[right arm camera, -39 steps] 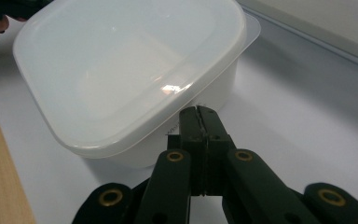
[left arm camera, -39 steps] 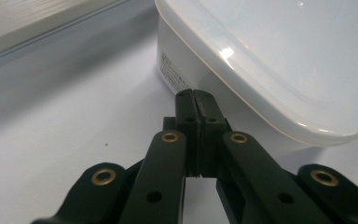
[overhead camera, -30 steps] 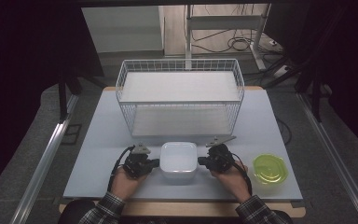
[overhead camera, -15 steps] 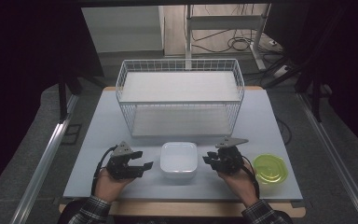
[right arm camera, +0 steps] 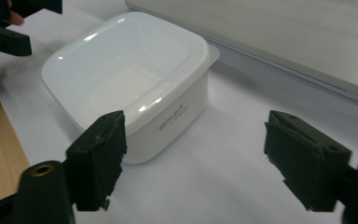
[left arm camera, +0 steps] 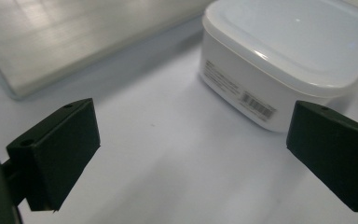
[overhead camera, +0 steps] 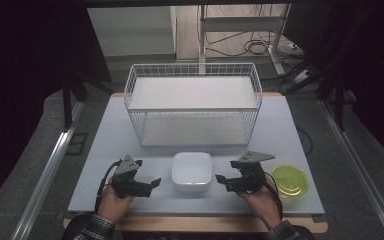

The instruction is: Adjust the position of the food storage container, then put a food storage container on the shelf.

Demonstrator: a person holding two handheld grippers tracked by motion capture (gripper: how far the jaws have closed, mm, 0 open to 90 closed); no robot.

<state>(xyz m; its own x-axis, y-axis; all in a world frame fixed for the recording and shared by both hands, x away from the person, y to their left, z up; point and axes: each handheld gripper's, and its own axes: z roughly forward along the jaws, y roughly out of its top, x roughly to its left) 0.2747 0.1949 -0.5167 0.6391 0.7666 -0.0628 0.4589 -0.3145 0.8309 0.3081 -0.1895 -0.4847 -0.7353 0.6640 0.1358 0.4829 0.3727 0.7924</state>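
1. Tongs first: we see the left gripper (overhead camera: 152,183) at the near left of the table, its jaws spread wide after just opening, with bare table between them and nothing held.
2. We see the right gripper (overhead camera: 221,179) at the near right, its jaws also wide after just opening, nothing gripped; in the right gripper view (right arm camera: 193,154) only table top lies between its pads.
3. Between the two grippers sits the white lidded container (overhead camera: 192,171), square with rounded corners, flat on the table and apart from both sets of jaws. In the left gripper view it (left arm camera: 279,51) stands ahead and to the right, a barcode label on its side wall.
4. In the right gripper view the container (right arm camera: 130,74) lies ahead to the left, small print on its wall.
5. Just right of the right hand we see a yellow-green round lid (overhead camera: 291,180) lying flat.
6. Farther back stands a white wire basket (overhead camera: 193,107).
7. All rest on the pale table (overhead camera: 300,135).
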